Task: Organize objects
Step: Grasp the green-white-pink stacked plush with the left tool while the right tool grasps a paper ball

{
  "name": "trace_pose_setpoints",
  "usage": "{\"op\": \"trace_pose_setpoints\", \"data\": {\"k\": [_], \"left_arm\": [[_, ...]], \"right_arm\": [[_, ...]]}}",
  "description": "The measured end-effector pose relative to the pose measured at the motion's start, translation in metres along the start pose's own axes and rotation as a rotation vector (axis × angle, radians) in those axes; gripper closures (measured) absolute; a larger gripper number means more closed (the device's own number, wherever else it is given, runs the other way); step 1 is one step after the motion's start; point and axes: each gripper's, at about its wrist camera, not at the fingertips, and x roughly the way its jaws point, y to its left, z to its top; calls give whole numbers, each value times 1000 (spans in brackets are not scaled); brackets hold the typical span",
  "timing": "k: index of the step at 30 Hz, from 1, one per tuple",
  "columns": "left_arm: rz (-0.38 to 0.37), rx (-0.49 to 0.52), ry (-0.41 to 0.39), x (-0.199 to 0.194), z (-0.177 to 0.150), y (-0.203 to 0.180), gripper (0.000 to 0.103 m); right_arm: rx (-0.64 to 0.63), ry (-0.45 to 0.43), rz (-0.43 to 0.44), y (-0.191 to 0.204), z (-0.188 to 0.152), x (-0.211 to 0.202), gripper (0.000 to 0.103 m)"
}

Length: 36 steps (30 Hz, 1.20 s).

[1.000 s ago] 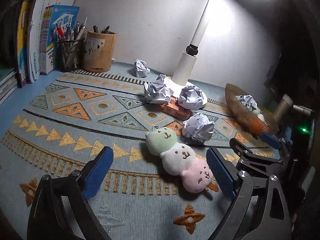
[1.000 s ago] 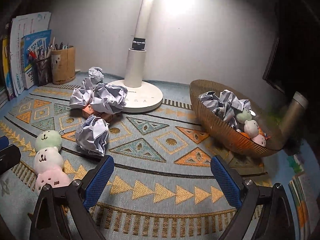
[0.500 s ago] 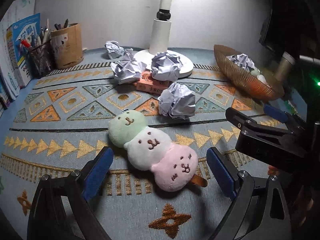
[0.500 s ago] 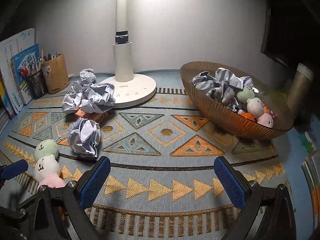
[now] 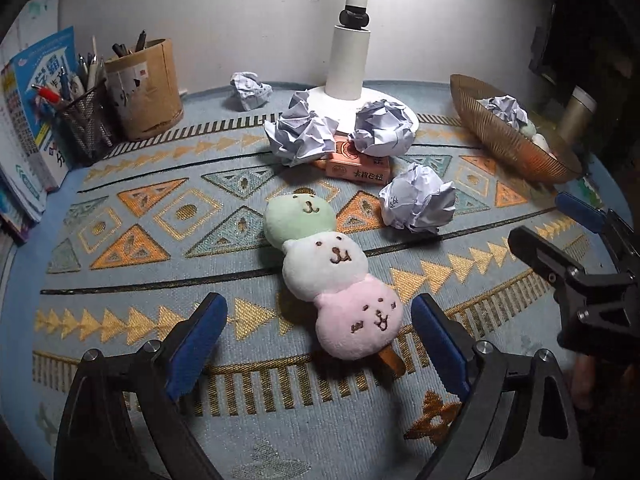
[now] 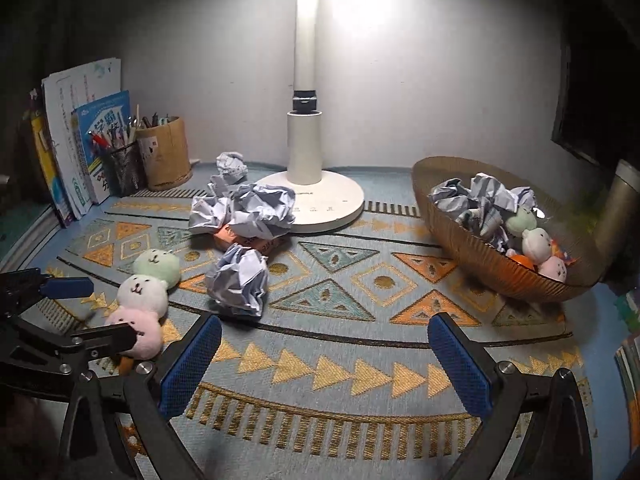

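**A:** On the patterned mat [image 5: 132, 216] covering the counter, under the desk lamp [image 5: 352, 40]: what matters most?

**B:** Starting big. Wicker basket [image 6: 472, 264] off to the right, already holding crumpled paper and a second small plush. Lamp base at the back. Then the three-ball plush skewer [image 5: 328, 268], lying flat on the mat, green end far, pink end and stick near.

**A:** And relative to the fingers?

**B:** Directly ahead of the left gripper [image 5: 320, 340], pink ball sitting roughly between the two blue pads but touched by neither. Long axis running nearly along the pointing line, slanted slightly toward the right pad. Fingers spread wide, nothing pinched.

**A:** Other hand?

**B:** Right gripper [image 6: 320, 364] also spread wide and empty, over bare mat, well apart from the plush, nearer the basket. Left clearly the closer one.

**A:** Obstacles?

**B:** Nearest paper ball [image 5: 416, 200] just beyond and right of the plush, not touching. Two more paper balls [image 5: 304, 136] resting on an orange box [image 5: 356, 166] by the lamp base. Pen holders [image 5: 140, 88] and books far left, out of the way. Likely only a short advance and squeeze across the pink ball needed.
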Motion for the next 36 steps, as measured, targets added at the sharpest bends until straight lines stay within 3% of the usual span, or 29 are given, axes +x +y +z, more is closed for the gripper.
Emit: {"op": "trace_pose_setpoints", "data": {"k": [2, 5, 8, 10, 11, 12, 14, 17, 21, 28, 30, 32, 34, 36], "left_arm": [[-36, -56, -23, 6, -4, -2, 14], [-11, -89, -12, 15, -8, -3, 15], [32, -75, -36, 13, -7, -7, 15], [44, -61, -18, 18, -6, -9, 30], [44, -55, -11, 21, -6, -10, 36], [47, -43, -16, 20, -6, -11, 45], [45, -22, -23, 19, -7, -14, 48], [-32, -33, -39, 13, -7, -12, 49], [-146, -48, -72, -2, 1, -24, 49], [-203, 52, -66, 20, 22, -98, 49], [-224, 56, -56, 30, 16, -106, 49], [-213, 60, -14, 40, 9, -108, 49], [-215, 63, 4, 39, 8, -108, 49], [-219, 70, 23, 39, 7, -108, 41]], "right_arm": [[-24, 76, 60, 8, 7, 11, 5], [13, 196, 182, 8, 20, 36, 22], [14, 223, 223, 18, 30, 60, 24], [9, 235, 240, 30, 34, 76, 25], [14, 244, 250, 34, 34, 84, 34], [14, 251, 261, 39, 34, 90, 60], [-5, 221, 255, 45, 32, 94, 64], [6, 165, 276, 34, 33, 75, 64], [15, 111, 271, -9, 23, 32, 63], [-53, 110, 112, -69, -14, 2, 60], [-31, 135, 109, -79, -21, 3, 53], [-18, 137, 94, -86, -27, 3, 35], [0, 137, 101, -90, -31, 3, 34], [28, 149, 122, -94, -33, 4, 34]]}}
